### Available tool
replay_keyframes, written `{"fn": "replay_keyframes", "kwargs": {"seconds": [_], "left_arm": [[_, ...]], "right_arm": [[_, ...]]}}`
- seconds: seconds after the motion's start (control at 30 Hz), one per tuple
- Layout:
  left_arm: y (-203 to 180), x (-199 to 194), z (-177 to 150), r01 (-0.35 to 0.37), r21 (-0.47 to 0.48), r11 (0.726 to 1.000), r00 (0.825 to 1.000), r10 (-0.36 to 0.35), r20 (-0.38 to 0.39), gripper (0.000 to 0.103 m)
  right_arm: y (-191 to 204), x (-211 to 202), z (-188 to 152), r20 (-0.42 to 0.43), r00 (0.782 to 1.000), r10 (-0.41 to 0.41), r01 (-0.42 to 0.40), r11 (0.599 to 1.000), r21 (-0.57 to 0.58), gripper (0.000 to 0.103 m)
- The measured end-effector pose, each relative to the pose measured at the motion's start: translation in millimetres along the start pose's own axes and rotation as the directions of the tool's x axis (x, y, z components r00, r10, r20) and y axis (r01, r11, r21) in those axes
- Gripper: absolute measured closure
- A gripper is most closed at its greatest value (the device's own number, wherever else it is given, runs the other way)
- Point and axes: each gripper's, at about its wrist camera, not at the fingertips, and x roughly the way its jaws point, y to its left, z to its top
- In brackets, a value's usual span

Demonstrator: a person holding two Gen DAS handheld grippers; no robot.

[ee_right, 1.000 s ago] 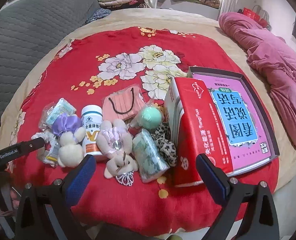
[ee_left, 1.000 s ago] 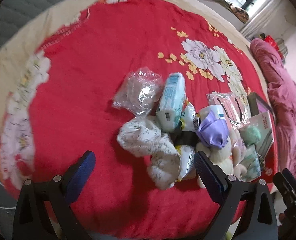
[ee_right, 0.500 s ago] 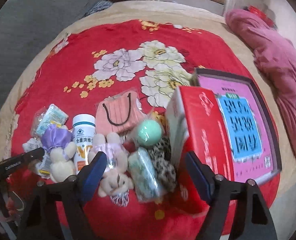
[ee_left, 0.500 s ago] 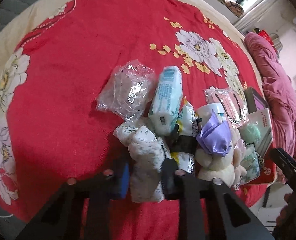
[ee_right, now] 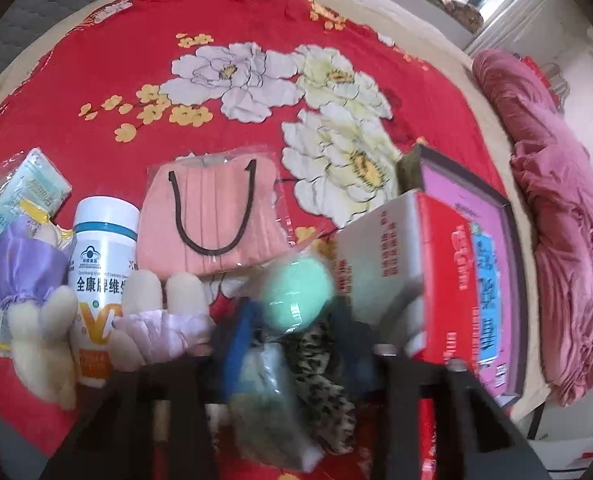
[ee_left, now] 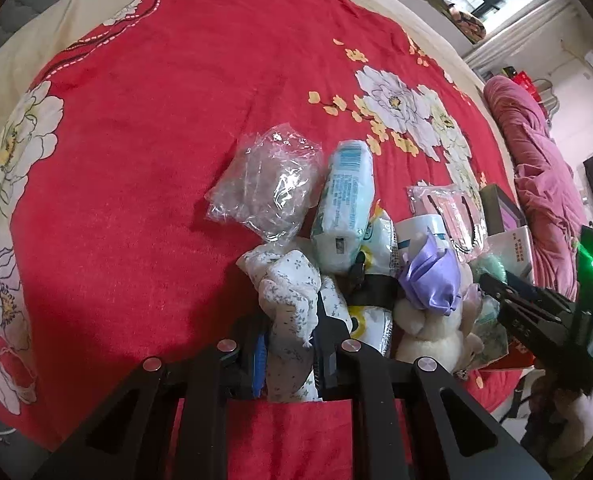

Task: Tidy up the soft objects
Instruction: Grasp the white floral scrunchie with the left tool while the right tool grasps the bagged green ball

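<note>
Left wrist view, lower centre of frame: left tool [ee_left: 290, 344] clamped tight on a white floral-print cloth bundle [ee_left: 292, 300], pads pressing both sides, bundle standing up between them off the red floral bedspread [ee_left: 136, 160]. Just right of it, a cream plush toy with purple satin bow [ee_left: 432, 280]. Just beyond the bundle, a pale blue tissue pack [ee_left: 346, 204] and a crinkled clear plastic bag [ee_left: 272, 184], side by side at frame centre. Far right edge: right tool [ee_left: 536, 308], dark and seen side-on.

Right wrist view, lower centre, blurred: right tool [ee_right: 296, 360] with jaws closing around a clear-wrapped greenish bundle [ee_right: 272, 400] and a leopard-print fabric piece [ee_right: 320, 376], both between the fingers; firm contact not discernible through the blur. Touching just above, a mint-green ball [ee_right: 296, 296]. Left of that, a white supplement bottle [ee_right: 100, 264]. Mid-frame, a bagged pink face mask [ee_right: 212, 220]. Right, a red-and-white carton [ee_right: 416, 272] leaning against a pink-covered box [ee_right: 476, 248]. Upper right, a rumpled pink blanket [ee_right: 556, 200].
</note>
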Motion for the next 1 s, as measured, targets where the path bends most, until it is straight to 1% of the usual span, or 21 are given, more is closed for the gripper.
{"fn": "replay_keyframes", "kwargs": {"seconds": [0.07, 0.13, 0.23, 0.33, 0.43, 0.7, 0.77, 0.87, 1.0], "left_arm": [[-0.7, -0.9, -1.0, 0.0, 0.002, 1.0, 1.0, 0.0, -0.001, 0.086], [-0.5, -3.4, -2.7, 0.001, 0.009, 1.0, 1.0, -0.001, -0.001, 0.086], [-4.8, -9.7, -4.4, 0.007, 0.018, 1.0, 1.0, -0.007, 0.009, 0.087], [-7.6, -18.4, -6.5, 0.015, 0.023, 1.0, 1.0, -0.016, 0.022, 0.087], [-12.5, -30.1, -7.7, 0.022, 0.031, 0.999, 0.999, -0.024, 0.042, 0.088], [-28.4, -67.9, -12.9, 0.017, 0.078, 0.997, 0.994, -0.025, 0.106, 0.088], [-30.0, -76.7, -16.1, 0.016, 0.087, 0.996, 0.993, -0.026, 0.116, 0.088], [-35.3, -86.5, -19.3, 0.015, 0.099, 0.995, 0.991, -0.028, 0.129, 0.088], [-49.7, -101.1, -23.2, 0.011, 0.135, 0.991, 0.988, -0.032, 0.151, 0.088]], "right_arm": [[-0.9, 0.7, 1.2, 0.009, 1.0, 0.002, -0.002, 1.0, 0.015, 0.07], [-5.6, -2.3, 2.1, 0.018, 1.0, 0.021, -0.022, 0.999, 0.046, 0.071], [-15.4, -17.4, -0.9, 0.05, 0.994, 0.095, -0.099, 0.991, 0.091, 0.072], [-30.4, -37.4, -9.1, 0.08, 0.982, 0.171, -0.182, 0.972, 0.146, 0.072], [-42.0, -55.8, -18.5, 0.114, 0.97, 0.215, -0.233, 0.956, 0.177, 0.072], [-52.8, -77.6, -35.7, 0.16, 0.956, 0.247, -0.277, 0.937, 0.214, 0.072], [-52.9, -82.7, -39.0, 0.172, 0.949, 0.264, -0.298, 0.93, 0.217, 0.072], [-50.7, -92.1, -43.2, 0.186, 0.944, 0.272, -0.308, 0.93, 0.203, 0.072], [-56.6, -110.6, -48.3, 0.233, 0.927, 0.293, -0.341, 0.919, 0.2, 0.072]]}}
